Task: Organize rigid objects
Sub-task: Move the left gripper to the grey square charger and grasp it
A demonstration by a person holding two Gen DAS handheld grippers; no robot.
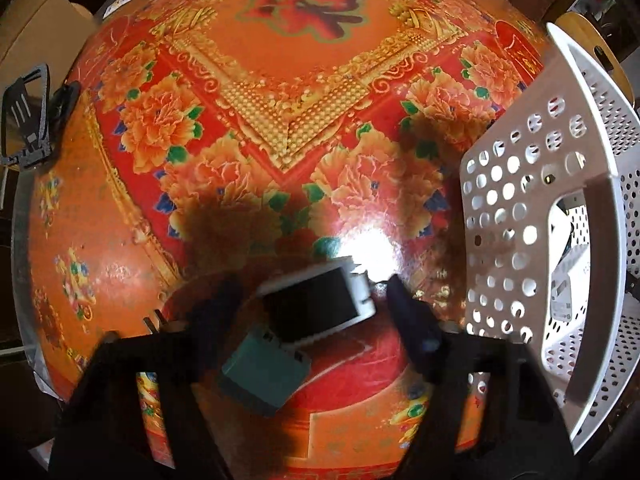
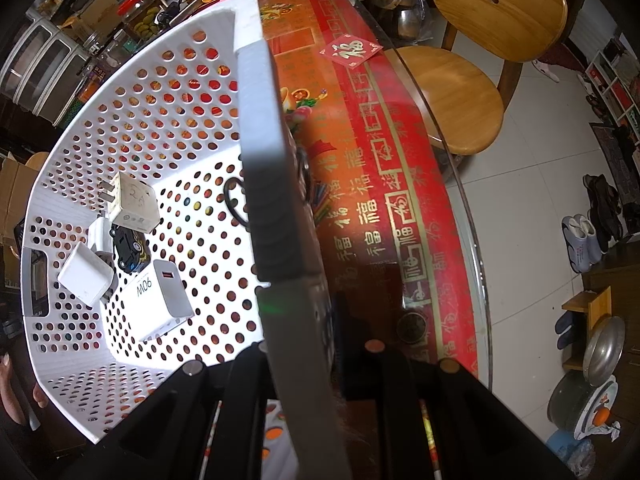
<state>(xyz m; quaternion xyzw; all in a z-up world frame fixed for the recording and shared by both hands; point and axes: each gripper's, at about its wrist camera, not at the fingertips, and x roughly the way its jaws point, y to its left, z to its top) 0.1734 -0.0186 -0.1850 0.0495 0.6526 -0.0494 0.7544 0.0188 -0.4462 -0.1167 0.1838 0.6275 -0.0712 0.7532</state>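
In the left wrist view my left gripper (image 1: 308, 304) is open, its dark fingers spread either side of a white box with a black face (image 1: 320, 306) and a teal block (image 1: 264, 372), both blurred, above the red floral table (image 1: 280, 120). The white perforated basket (image 1: 560, 200) stands tilted at the right. In the right wrist view my right gripper (image 2: 296, 344) is shut on the basket's rim (image 2: 272, 208), one finger inside, one outside. Inside the basket (image 2: 160, 112) lie several white chargers (image 2: 160, 300) and a small black toy car (image 2: 130, 250).
A black phone stand (image 1: 28, 120) sits at the table's left edge. A wooden chair (image 2: 472, 72) stands beyond the glass table edge (image 2: 464, 208). A red paper square (image 2: 350, 54) lies on the table. Pots and shoes are on the floor at the right.
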